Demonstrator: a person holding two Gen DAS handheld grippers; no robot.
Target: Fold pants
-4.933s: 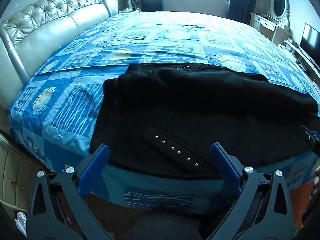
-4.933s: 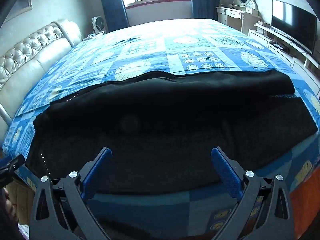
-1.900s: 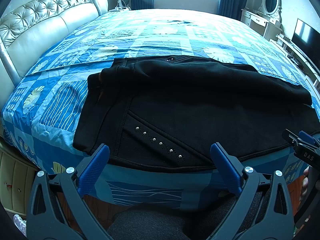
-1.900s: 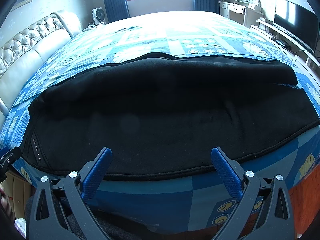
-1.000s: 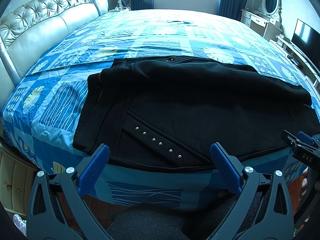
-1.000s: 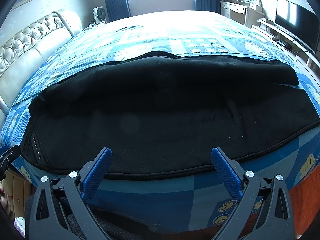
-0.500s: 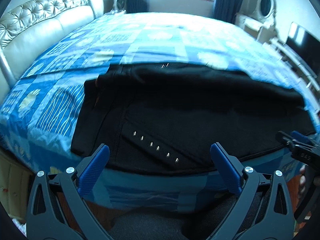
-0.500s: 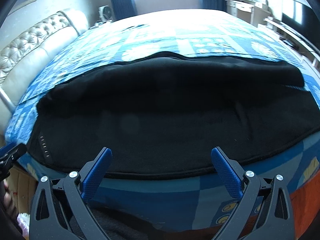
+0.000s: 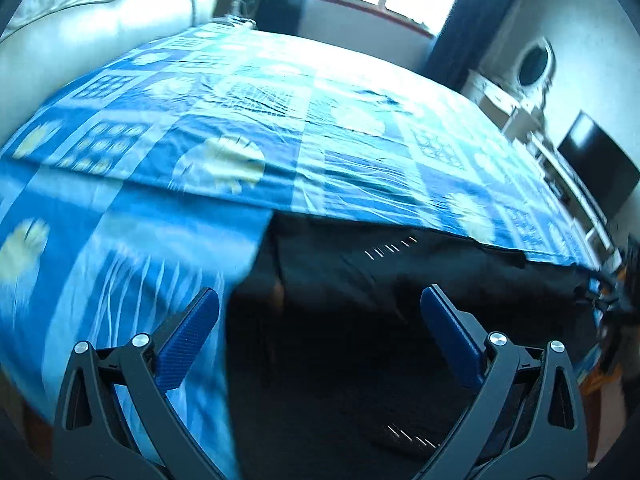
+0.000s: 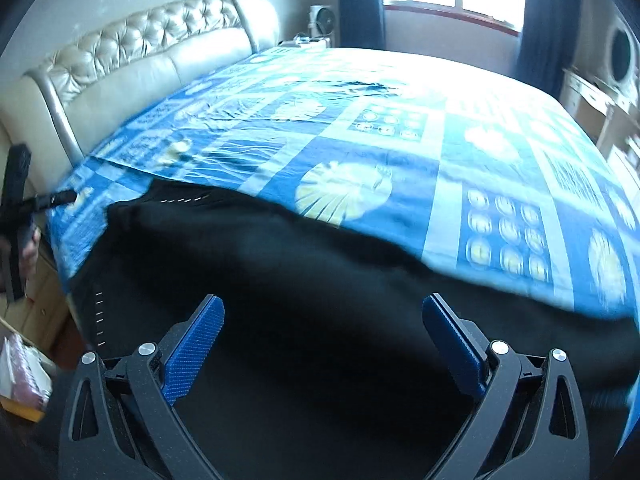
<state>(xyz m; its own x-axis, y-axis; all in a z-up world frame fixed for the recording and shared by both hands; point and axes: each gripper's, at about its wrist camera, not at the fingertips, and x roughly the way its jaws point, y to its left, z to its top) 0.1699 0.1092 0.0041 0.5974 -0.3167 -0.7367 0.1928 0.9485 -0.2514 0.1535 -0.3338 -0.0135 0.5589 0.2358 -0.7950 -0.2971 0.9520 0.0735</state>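
The black pants point(image 10: 320, 300) lie spread along the bed's point(image 10: 400, 152) near edge, within easy reach. Both the left tongs point(image 9: 320, 308) and the right tongs point(image 10: 323, 312) gape wide over the cloth, holding nothing, probably to seize it

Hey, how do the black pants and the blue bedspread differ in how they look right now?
The black pants are plain and dark, relieved only by short rows of small metal studs; the bedspread is bright blue with pale shell and wave patches. The pants lie only along the near edge of the bed, while the bedspread covers all of it. Both are soft cloth lying flat, and both look motion-blurred.
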